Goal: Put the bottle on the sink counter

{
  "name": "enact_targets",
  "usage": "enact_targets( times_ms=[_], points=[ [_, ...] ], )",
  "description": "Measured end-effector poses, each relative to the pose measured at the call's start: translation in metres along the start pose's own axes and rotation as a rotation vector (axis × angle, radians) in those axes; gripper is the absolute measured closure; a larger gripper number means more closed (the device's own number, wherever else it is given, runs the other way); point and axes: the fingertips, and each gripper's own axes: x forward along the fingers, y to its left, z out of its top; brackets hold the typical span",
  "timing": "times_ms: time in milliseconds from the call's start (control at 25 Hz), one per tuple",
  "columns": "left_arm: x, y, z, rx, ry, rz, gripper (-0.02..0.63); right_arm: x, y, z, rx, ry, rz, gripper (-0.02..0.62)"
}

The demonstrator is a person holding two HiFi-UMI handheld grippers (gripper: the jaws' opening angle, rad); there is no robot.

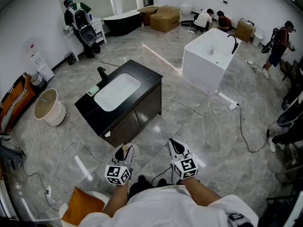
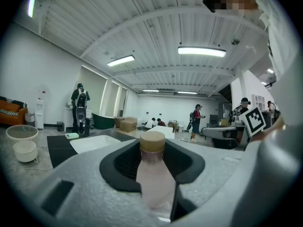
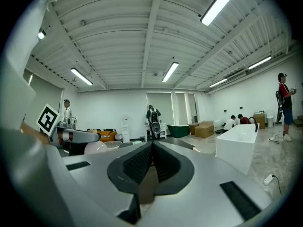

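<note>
A pale pink bottle (image 2: 154,176) with a tan cap stands upright between the jaws of my left gripper (image 2: 152,163), which is shut on it. In the head view the cap (image 1: 126,147) shows at the tip of the left gripper (image 1: 125,151), held low in front of the person. The black sink counter (image 1: 146,77) with its white basin (image 1: 118,91) and black faucet (image 1: 102,73) stands ahead and slightly left, apart from both grippers. It also shows in the left gripper view as a dark counter (image 2: 57,144). My right gripper (image 1: 176,148) (image 3: 150,161) is shut with nothing in it.
A white freestanding tub (image 1: 211,56) stands to the right of the counter. A beige bucket (image 1: 47,108) sits to its left, and cables (image 1: 208,111) trail over the grey floor. A small green item (image 1: 93,90) lies on the counter's left end. Several people and cardboard boxes (image 1: 164,18) are far back.
</note>
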Motion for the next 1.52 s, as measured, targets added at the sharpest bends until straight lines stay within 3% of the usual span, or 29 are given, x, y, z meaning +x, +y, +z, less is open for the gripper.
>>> enact_targets(
  times_ms=[1000,1520],
  points=[
    [-0.002,-0.016,0.007,-0.012,0.009,-0.074,0.459,-0.011,-0.004,0.004,0.068,-0.051,0.04,0.58],
    [0.021,-0.007,0.002,-0.062,0.01,-0.074,0.459,0.002,-0.02,-0.02,0.088,0.006,0.033,0.58]
  ],
)
